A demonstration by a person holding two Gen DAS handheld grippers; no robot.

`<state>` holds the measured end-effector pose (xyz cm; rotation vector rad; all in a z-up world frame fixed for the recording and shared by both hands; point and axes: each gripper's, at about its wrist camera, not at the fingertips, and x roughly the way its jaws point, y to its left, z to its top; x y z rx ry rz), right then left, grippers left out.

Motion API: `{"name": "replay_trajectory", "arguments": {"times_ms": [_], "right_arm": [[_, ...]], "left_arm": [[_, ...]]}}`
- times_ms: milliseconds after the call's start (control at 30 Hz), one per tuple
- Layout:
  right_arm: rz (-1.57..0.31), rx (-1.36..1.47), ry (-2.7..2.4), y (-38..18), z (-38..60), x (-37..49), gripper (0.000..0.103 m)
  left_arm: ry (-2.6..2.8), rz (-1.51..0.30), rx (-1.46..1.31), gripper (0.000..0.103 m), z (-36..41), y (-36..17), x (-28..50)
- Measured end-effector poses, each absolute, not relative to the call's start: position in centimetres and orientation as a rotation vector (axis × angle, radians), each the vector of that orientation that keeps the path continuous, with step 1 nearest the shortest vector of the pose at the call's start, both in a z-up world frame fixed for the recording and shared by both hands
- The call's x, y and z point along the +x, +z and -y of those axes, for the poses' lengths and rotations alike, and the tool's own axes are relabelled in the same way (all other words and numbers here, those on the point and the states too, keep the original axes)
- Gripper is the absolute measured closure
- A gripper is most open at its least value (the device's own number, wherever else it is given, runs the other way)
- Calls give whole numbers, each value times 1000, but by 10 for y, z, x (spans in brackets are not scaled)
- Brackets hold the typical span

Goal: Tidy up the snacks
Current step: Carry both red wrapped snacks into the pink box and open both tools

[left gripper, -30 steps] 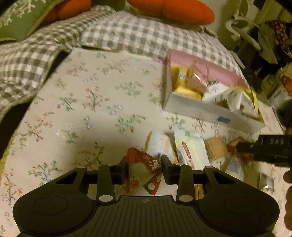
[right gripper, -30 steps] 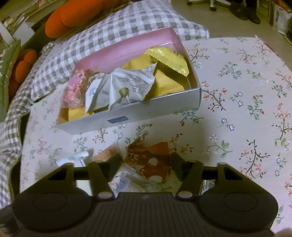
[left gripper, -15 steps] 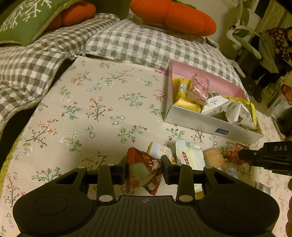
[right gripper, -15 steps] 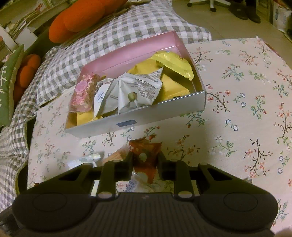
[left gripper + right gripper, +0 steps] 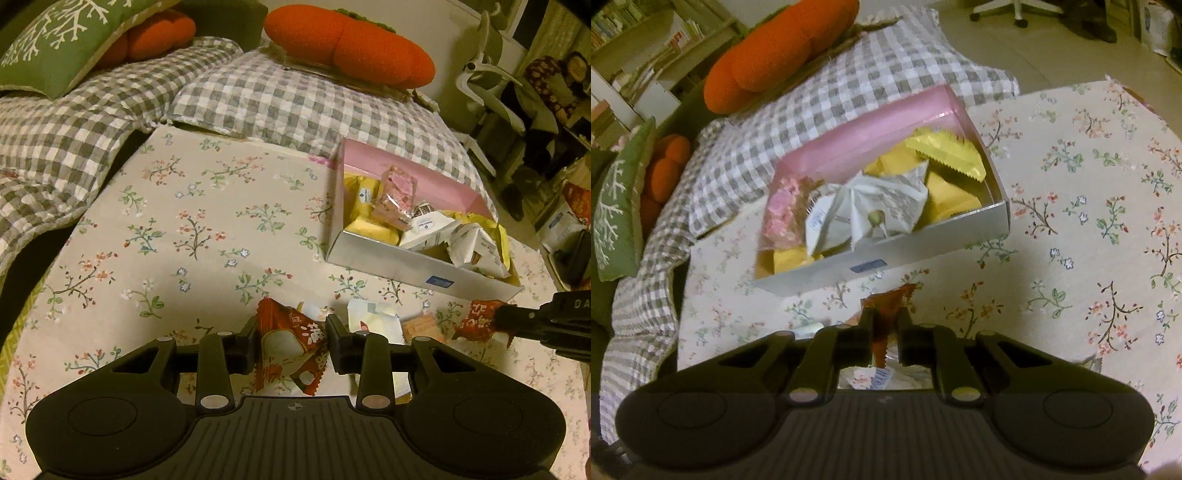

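The left gripper [image 5: 291, 338] has its fingers [image 5: 242, 345] pinching a red snack packet with white lettering [image 5: 291, 347]; the packet stands between the pads and its crimped lower edge hangs below them. The right gripper [image 5: 886, 332] has its fingers [image 5: 866, 332] pressed nearly together on a second red packet [image 5: 888, 306], thin and edge-on between the pads, its top corner poking out ahead of them. From the left wrist view this same packet [image 5: 476, 323] shows at the tip of the right gripper [image 5: 517, 319], off to the right of the left fingers.

Between the two pairs of fingers, a pale cream packet [image 5: 373, 319] and a small tan biscuit pack [image 5: 421, 326] lie on the floral tabletop [image 5: 192, 229]. Just beyond the right fingers sits the open box [image 5: 886, 258], silver outside and pink inside, already holding yellow packets [image 5: 945, 155], a crumpled white wrapper [image 5: 871, 210] and a pink sweet bag [image 5: 785, 210]. Farther out, past the box, a grey checked blanket [image 5: 266, 99] lies under an orange cushion [image 5: 347, 46], with a green cushion [image 5: 62, 40] well to the left.
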<state>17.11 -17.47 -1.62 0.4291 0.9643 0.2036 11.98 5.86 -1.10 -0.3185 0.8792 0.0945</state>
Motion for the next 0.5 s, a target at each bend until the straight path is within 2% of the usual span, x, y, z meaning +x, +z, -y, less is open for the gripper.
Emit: {"name": "replay_trajectory", "arguments": {"times_ms": [500], "right_arm": [[-905, 510, 233, 0, 186, 162, 93]], "left_arm": [[36, -830, -344, 69, -56, 1, 127]]}}
